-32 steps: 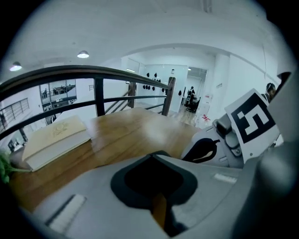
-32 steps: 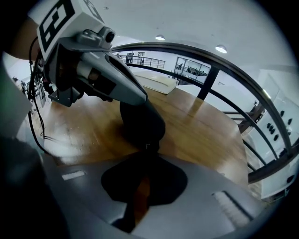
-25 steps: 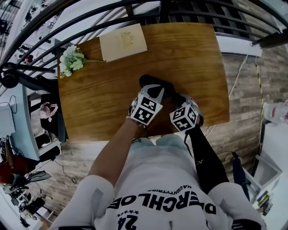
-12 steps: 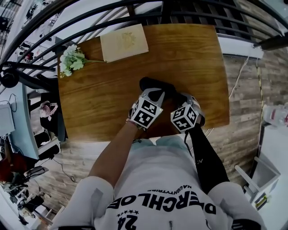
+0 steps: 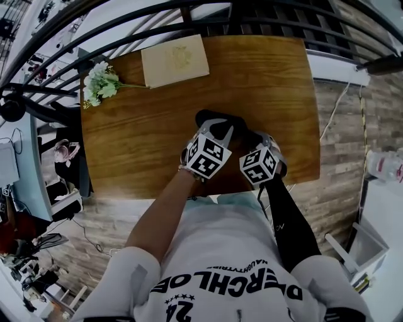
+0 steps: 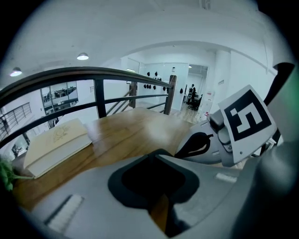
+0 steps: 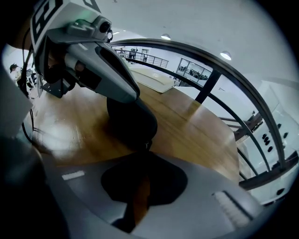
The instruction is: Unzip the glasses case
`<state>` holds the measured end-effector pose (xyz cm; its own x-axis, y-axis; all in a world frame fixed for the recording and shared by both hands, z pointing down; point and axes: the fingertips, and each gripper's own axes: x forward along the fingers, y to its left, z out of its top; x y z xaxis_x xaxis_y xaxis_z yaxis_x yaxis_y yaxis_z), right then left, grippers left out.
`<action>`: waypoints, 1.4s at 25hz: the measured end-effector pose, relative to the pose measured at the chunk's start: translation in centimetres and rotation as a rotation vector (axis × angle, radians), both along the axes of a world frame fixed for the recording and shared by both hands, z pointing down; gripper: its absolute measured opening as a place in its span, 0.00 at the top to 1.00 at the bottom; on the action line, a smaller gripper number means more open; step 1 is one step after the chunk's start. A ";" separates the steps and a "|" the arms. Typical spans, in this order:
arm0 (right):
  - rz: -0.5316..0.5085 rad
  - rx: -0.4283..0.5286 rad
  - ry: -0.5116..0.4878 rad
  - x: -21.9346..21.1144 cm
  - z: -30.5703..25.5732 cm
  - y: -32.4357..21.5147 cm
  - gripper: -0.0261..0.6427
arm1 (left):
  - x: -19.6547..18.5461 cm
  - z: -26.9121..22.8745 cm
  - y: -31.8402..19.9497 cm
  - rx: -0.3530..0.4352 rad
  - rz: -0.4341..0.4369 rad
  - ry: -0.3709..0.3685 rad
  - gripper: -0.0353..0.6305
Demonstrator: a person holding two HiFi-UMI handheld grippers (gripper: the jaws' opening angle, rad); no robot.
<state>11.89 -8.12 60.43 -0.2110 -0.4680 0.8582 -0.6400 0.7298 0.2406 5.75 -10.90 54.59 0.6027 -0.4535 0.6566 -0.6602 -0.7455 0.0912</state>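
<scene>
A black glasses case [image 5: 213,117] lies on the wooden table [image 5: 271,82], with its near half hidden under both grippers. In the right gripper view the case [image 7: 133,119] is a dark oval lying just beyond my right gripper [image 7: 148,154]. A small zipper pull [image 7: 148,144] at its near end runs into that gripper's shut tips. My left gripper [image 7: 133,95] comes down from the upper left with its tip on top of the case. In the left gripper view its jaws [image 6: 154,156] meet at the tip and hide the case. The right gripper's body [image 6: 224,135] shows beside them.
A cream book [image 5: 175,60] lies at the table's far left, with a sprig of white flowers [image 5: 101,82] beside it. A dark metal railing [image 5: 189,12] curves behind the table. The table's near edge [image 5: 138,192] is close to the person's body.
</scene>
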 end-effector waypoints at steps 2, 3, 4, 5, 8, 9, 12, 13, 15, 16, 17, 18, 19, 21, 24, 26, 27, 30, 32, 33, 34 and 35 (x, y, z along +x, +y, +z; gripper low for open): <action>-0.008 0.004 0.003 0.0 0.0 -0.3 0.92 | 0.0 0.1 -0.4 -0.013 -0.004 0.009 0.89; -0.014 0.008 0.007 0.1 0.0 -0.5 0.92 | 0.0 0.2 -0.5 -0.026 -0.005 0.014 0.89; -0.021 0.012 0.011 0.2 0.0 -0.6 0.92 | 0.0 0.2 -0.6 -0.040 -0.008 0.020 0.89; -0.029 0.017 0.016 0.2 0.0 -0.7 0.92 | 0.0 0.3 -0.6 -0.054 -0.014 0.026 0.89; -0.055 0.032 0.033 0.4 -0.1 -1.2 0.92 | 0.0 0.3 -0.9 -0.089 -0.043 0.042 0.89; -0.062 0.035 0.037 0.5 -0.1 -1.4 0.92 | 0.0 0.4 -1.0 -0.097 -0.052 0.047 0.89; -0.087 0.045 0.054 0.6 -0.1 -2.2 0.91 | -0.1 0.6 -1.3 -0.119 -0.074 0.050 0.89; -0.097 0.049 0.060 0.6 -0.1 -2.5 0.91 | -0.1 0.6 -1.4 -0.128 -0.080 0.051 0.89; -0.123 0.057 0.072 0.6 -0.2 -2.9 0.91 | -0.1 0.6 -1.5 -0.139 -0.087 0.056 0.89; -0.136 0.061 0.078 0.6 -0.2 -3.1 0.91 | -0.1 0.6 -1.6 -0.143 -0.090 0.059 0.89; -0.149 0.065 0.086 0.7 -0.3 -3.3 0.91 | -0.1 0.7 -1.6 -0.150 -0.094 0.061 0.89; -0.163 0.071 0.095 0.7 -0.3 -3.5 0.91 | -0.1 0.8 -1.6 -0.160 -0.096 0.061 0.89; -0.180 0.079 0.107 0.7 -0.3 -3.8 0.91 | -0.1 0.8 -1.6 -0.170 -0.098 0.061 0.89; -0.225 0.096 0.131 0.7 -0.5 -4.5 0.91 | 0.0 0.8 -1.6 -0.185 -0.098 0.064 0.89; -0.293 0.100 0.142 -0.1 -0.5 -5.6 0.91 | 0.0 0.5 -1.7 -0.195 -0.094 0.077 0.89; -0.327 0.097 0.146 -0.6 -0.5 -6.3 0.91 | 0.0 0.5 -1.7 -0.200 -0.095 0.078 0.89; -0.345 0.097 0.151 -0.8 -0.5 -6.6 0.91 | -0.1 0.5 -1.7 -0.200 -0.097 0.077 0.89; -0.408 0.102 0.155 -1.2 -0.3 -7.2 0.91 | -0.1 0.8 -1.8 -0.198 -0.097 0.074 0.89; -0.445 0.108 0.148 -1.5 -0.3 -7.4 0.91 | -0.2 0.9 -1.9 -0.195 -0.096 0.072 0.89; -0.458 0.112 0.146 -1.7 -0.3 -7.5 0.91 | -0.2 0.9 -1.9 -0.196 -0.097 0.072 0.89; -0.469 0.116 0.145 -1.9 -0.3 -7.6 0.91 | -0.2 0.9 -1.8 -0.199 -0.098 0.071 0.89; -0.478 0.120 0.145 -2.0 -0.4 -7.7 0.91 | -0.3 0.9 -1.8 -0.201 -0.098 0.071 0.89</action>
<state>9.91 -15.80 60.07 -0.3079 -0.4456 0.8406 -0.1953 0.8943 0.4025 5.49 -12.72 55.48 0.6101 -0.3759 0.6974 -0.7150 -0.6405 0.2803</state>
